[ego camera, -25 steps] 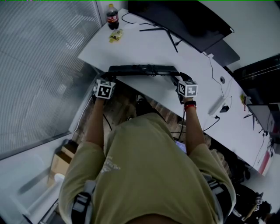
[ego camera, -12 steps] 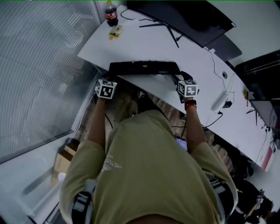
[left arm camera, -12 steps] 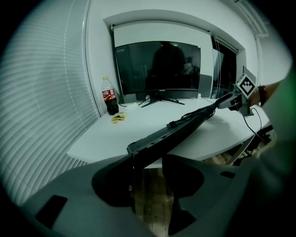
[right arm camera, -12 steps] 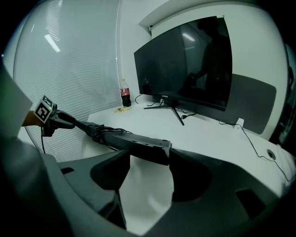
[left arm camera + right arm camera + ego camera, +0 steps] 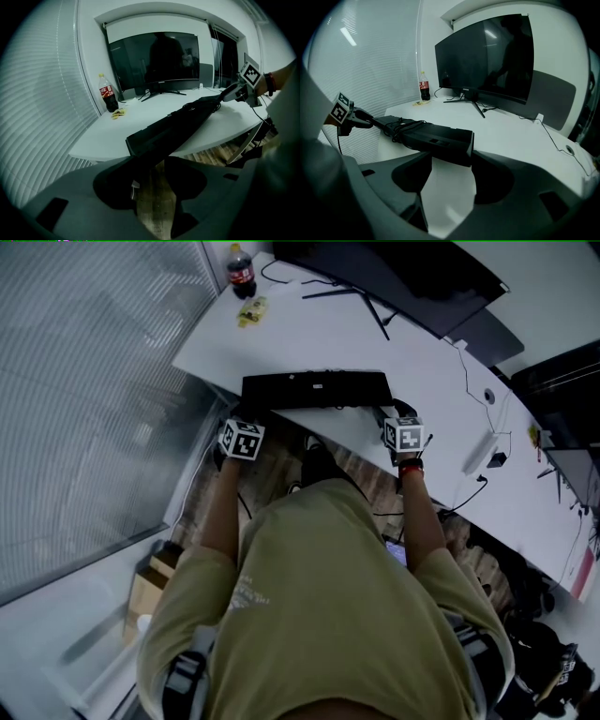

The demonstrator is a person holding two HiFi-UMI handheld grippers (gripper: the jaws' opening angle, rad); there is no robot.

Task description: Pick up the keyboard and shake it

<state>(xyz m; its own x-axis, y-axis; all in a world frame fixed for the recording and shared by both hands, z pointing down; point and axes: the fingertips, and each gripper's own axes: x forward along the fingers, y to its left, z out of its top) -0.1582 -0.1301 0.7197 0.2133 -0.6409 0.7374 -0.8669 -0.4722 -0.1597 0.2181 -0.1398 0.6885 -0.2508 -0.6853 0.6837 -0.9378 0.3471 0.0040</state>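
Note:
A long black keyboard (image 5: 316, 390) hangs level over the front edge of the white desk (image 5: 309, 338), one end in each gripper. My left gripper (image 5: 249, 414) is shut on its left end, which fills the space between the jaws in the left gripper view (image 5: 149, 146). My right gripper (image 5: 388, 412) is shut on the right end, with the keyboard's end (image 5: 451, 143) pressed between the two jaws. A bundled black cable (image 5: 401, 126) lies on the keyboard's upturned face.
A large dark monitor (image 5: 394, 277) stands at the back of the desk, a cola bottle (image 5: 242, 277) and a yellow packet (image 5: 249, 312) at the far left corner. A white power strip (image 5: 480, 457) and cables lie to the right. Window blinds (image 5: 84, 381) close off the left.
Both grippers have sunk a little toward the desk with the keyboard between them. More of the keyboard's broad face now shows in the head view.

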